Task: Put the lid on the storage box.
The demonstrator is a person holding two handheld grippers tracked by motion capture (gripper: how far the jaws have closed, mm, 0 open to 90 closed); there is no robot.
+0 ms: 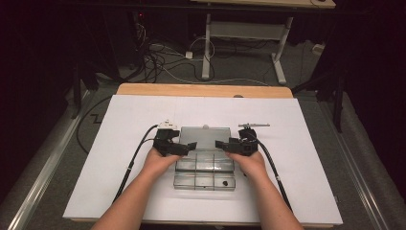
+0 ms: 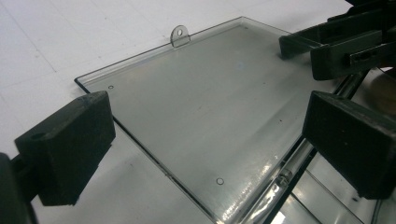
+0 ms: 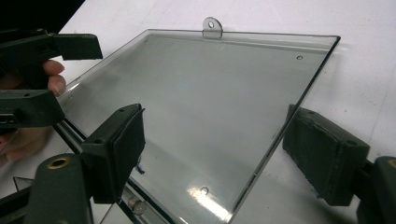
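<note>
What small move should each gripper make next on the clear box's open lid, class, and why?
Probably close both grippers on the lid's side edges. The lid lies flat and open behind the compartments. The left gripper and the right gripper each straddle an edge with jaws apart, pads not pressing. Gripping first would let the lid swing shut over the box.

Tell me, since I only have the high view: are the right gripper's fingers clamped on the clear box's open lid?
Observer: No. The right gripper is open; its fingers straddle the lid's side edge without pressing it.
Operator: And the left one?
Observer: The left gripper is open too, one finger off the lid's edge, the other by the hinge.
Operator: Anything on the lid?
Observer: Nothing lies on it; a hang tab with a hole sits at its far edge.
</note>
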